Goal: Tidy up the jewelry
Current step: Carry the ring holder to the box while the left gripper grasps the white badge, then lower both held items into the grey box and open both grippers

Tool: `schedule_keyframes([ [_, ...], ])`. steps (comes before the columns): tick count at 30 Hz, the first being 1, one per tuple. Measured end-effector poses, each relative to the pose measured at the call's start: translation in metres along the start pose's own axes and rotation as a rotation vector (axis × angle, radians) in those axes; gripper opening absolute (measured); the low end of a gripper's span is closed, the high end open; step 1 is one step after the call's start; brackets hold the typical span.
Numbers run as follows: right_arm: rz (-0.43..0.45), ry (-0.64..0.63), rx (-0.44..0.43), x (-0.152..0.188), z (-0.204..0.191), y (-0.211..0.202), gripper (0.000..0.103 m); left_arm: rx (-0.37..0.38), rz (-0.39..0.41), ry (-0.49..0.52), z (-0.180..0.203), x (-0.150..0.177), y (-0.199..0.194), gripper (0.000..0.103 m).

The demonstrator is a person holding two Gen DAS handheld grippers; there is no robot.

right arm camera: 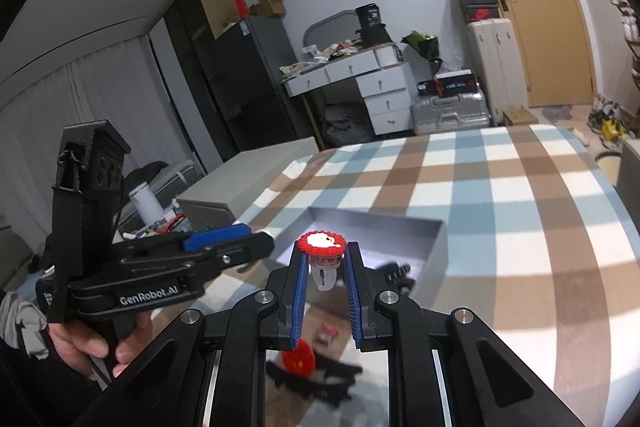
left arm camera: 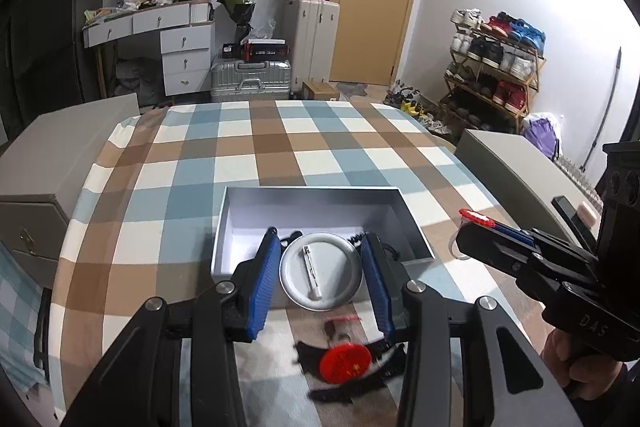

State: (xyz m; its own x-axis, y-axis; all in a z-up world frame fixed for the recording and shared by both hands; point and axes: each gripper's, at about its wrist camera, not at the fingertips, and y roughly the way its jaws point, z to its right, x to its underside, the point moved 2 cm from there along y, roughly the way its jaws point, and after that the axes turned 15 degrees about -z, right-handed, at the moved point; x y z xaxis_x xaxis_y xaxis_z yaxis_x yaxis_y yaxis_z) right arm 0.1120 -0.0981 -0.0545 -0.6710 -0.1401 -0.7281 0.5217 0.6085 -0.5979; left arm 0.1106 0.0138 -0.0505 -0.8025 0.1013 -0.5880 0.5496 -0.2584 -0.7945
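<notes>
My left gripper (left arm camera: pixel 321 234) is shut on a round silver pin badge (left arm camera: pixel 320 275), its back and clasp facing the camera. The badge hangs over the near edge of an open grey box (left arm camera: pixel 312 189). My right gripper (right arm camera: pixel 325 247) is shut on a ring (right arm camera: pixel 322 239) with a red beaded top, a white centre and a clear band. It is held in the air in front of the box (right arm camera: pixel 436 251). In the left wrist view the right gripper (left arm camera: pixel 466 227) and ring (left arm camera: pixel 476 218) sit right of the box. The left gripper (right arm camera: pixel 256 241) shows at the left of the right wrist view.
A red disc on a black strap (left arm camera: pixel 344 363) lies blurred on the checked tablecloth (left arm camera: pixel 240 155) below both grippers, with a small dark item (left arm camera: pixel 332 327) beside it. Black pieces (right arm camera: pixel 394 273) lie inside the box. Grey cabinets (left arm camera: pixel 60 147) flank the table on both sides.
</notes>
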Motion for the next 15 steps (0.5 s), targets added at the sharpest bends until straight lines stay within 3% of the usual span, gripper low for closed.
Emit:
schedule_keyframes([
  [15,-0.059,-0.034,0.018,-0.032,0.004,0.048,0.017,0.066,-0.039,-0.043,-0.022,-0.023,0.026,0.036],
])
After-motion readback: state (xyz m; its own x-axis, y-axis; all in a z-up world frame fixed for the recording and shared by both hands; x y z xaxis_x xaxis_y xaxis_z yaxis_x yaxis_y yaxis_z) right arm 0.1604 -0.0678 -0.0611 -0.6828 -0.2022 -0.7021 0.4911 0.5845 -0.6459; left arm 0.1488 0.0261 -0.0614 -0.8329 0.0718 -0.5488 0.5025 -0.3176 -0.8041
